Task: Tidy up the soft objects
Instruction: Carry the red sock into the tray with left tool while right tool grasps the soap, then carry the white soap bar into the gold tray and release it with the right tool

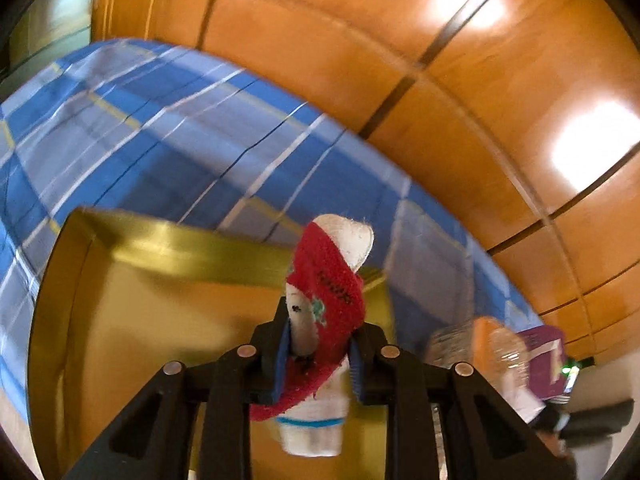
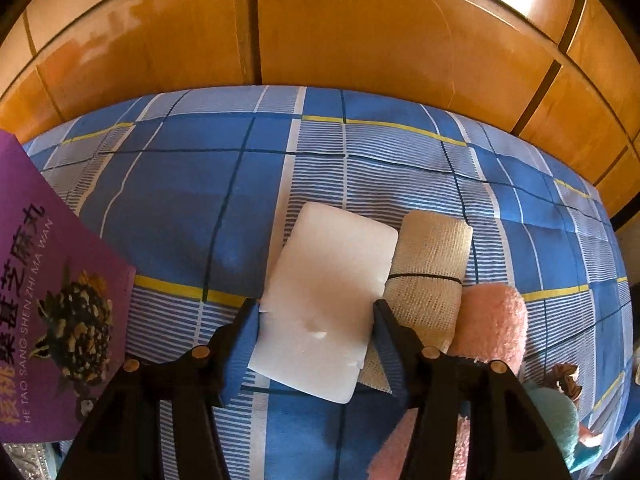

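My left gripper (image 1: pixel 318 360) is shut on a red and white sock (image 1: pixel 332 280), which sticks up between the blue pads and hangs down below them. The sock is held over an open gold box (image 1: pixel 160 240) that sits on the blue checked bedsheet (image 1: pixel 160 140). In the right wrist view, my right gripper (image 2: pixel 316 328) is shut on a white sponge block (image 2: pixel 328 280), with a pad against each long side. The block lies low on the bedsheet (image 2: pixel 180 208). A beige mesh cloth roll (image 2: pixel 432 264) touches its right side, and a pink fluffy towel (image 2: pixel 492 320) lies beyond that.
A purple printed box (image 2: pixel 48 300) stands at the left of the right gripper and shows blurred in the left wrist view as the purple box (image 1: pixel 544 360). A teal soft item (image 2: pixel 556 412) lies at the lower right. Wooden wardrobe doors (image 2: pixel 360 32) rise behind the bed.
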A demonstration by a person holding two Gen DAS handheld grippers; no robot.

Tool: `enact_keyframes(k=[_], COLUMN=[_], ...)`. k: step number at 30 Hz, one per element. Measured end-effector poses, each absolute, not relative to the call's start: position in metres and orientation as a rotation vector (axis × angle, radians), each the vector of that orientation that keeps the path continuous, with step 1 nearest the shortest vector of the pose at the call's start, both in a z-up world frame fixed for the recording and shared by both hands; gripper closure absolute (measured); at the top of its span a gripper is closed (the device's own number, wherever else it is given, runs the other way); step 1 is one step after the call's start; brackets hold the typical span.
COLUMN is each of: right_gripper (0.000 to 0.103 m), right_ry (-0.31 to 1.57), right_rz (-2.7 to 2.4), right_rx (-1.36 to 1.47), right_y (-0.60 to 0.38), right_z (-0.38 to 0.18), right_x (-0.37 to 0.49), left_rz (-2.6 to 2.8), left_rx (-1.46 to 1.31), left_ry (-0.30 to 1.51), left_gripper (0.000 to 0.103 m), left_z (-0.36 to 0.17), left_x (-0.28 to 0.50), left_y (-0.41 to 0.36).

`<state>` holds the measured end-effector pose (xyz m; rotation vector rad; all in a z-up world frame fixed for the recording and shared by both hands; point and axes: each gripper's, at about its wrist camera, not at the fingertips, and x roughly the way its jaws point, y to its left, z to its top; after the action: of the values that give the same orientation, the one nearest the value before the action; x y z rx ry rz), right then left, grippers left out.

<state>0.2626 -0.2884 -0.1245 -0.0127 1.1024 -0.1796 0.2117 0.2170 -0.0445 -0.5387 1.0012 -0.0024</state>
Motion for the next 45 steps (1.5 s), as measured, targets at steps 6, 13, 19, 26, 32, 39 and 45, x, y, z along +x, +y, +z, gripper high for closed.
enact_keyframes(k=[6, 13, 19, 26, 32, 39, 45], right_gripper=[0.047, 0.050, 0.050, 0.050, 0.050, 0.049, 0.048], right_ry=[1.094, 1.107, 1.093, 1.026, 0.905, 0.776, 0.798], right_rz=[-0.194, -0.196, -0.193, -0.189, -0.091, 0.180, 0.430], right_rx=[-0.026, -0.035, -0.027, -0.070, -0.156, -0.218, -0.244], right_y=[-0.286, -0.284, -0.295, -0.294, -0.245, -0.146, -0.050], right_z=[-0.122, -0.116, -0.088, -0.023, 0.045, 0.091, 0.076], right_x=[0.260, 0.258, 0.254, 0.264, 0.271, 0.251, 0.221], left_rz=[0.012, 0.017, 0.001, -0.038, -0.054, -0.015, 0.038], left_rx=[-0.545, -0.456, -0.350, -0.351, -0.310, -0.282, -0.290], left_ry=[1.029, 0.979, 0.920, 0.920, 0.891, 0.857, 0.842], left_gripper=[0.030, 0.029, 0.028, 0.024, 0.024, 0.018, 0.018], left_z=[-0.070, -0.063, -0.056, -0.055, -0.047, -0.040, -0.043], left_x=[0.188, 0.127, 0.082, 0.060, 0.046, 0.032, 0.020], left_y=[0.225, 0.217, 0.202, 0.192, 0.184, 0.190, 0.208])
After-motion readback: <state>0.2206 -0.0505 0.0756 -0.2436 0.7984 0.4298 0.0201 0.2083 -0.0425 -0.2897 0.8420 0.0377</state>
